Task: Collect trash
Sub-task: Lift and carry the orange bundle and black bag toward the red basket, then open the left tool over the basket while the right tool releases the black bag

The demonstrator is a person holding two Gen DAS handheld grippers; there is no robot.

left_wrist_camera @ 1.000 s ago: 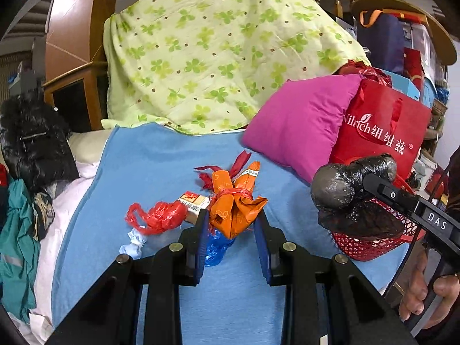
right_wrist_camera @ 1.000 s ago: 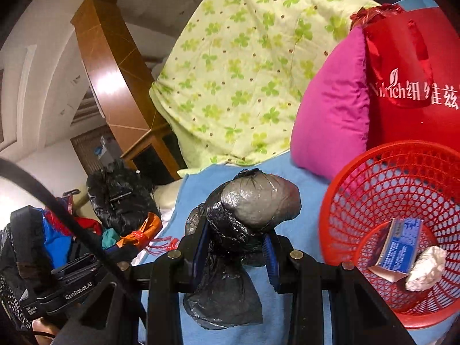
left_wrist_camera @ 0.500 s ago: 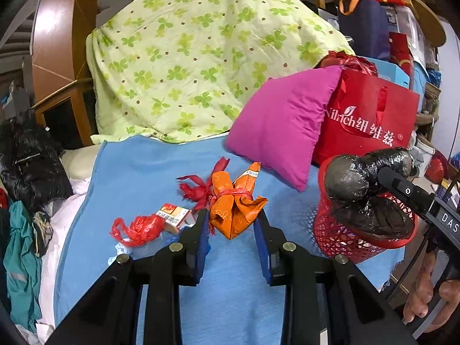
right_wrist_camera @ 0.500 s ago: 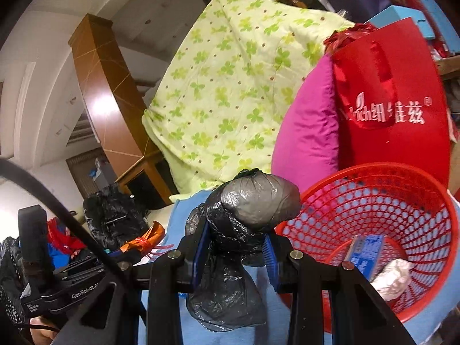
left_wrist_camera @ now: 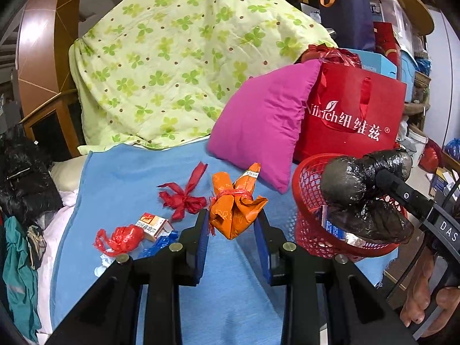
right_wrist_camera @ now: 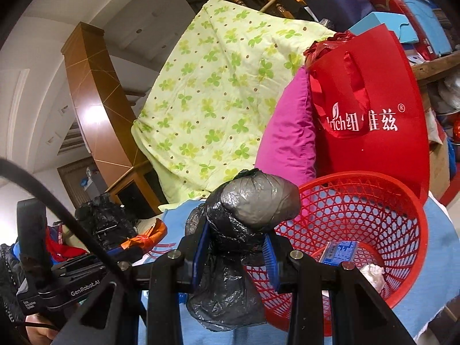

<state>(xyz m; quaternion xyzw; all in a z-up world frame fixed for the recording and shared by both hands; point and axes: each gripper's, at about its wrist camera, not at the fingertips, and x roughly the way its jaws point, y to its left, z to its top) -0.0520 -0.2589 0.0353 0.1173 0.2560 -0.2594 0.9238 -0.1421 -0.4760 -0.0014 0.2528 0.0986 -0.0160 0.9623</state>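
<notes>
My left gripper [left_wrist_camera: 231,231] is shut on an orange wrapper bundle [left_wrist_camera: 234,205] tied with red string, held above the blue blanket [left_wrist_camera: 120,178]. My right gripper [right_wrist_camera: 235,251] is shut on a knotted black plastic bag [right_wrist_camera: 253,201], which also shows in the left wrist view as the black bag [left_wrist_camera: 362,189] hanging over the red mesh basket [left_wrist_camera: 307,184]. The red basket [right_wrist_camera: 373,201] sits at the blanket's right edge and holds a blue-and-white box [right_wrist_camera: 340,251] and crumpled white paper [right_wrist_camera: 373,274].
Loose trash lies on the blanket: a red ribbon bow [left_wrist_camera: 184,198], a small orange-and-white box [left_wrist_camera: 152,224], a crumpled red bag [left_wrist_camera: 120,238]. A magenta pillow [left_wrist_camera: 264,120], red shopping bag [left_wrist_camera: 353,115] and clover quilt [left_wrist_camera: 178,66] crowd the back. Dark clothes [left_wrist_camera: 23,178] pile at left.
Both grippers have moved right toward the red basket, each keeping its load. The black bag now hangs over the basket's rim, and the loose trash has slid to the left in view.
</notes>
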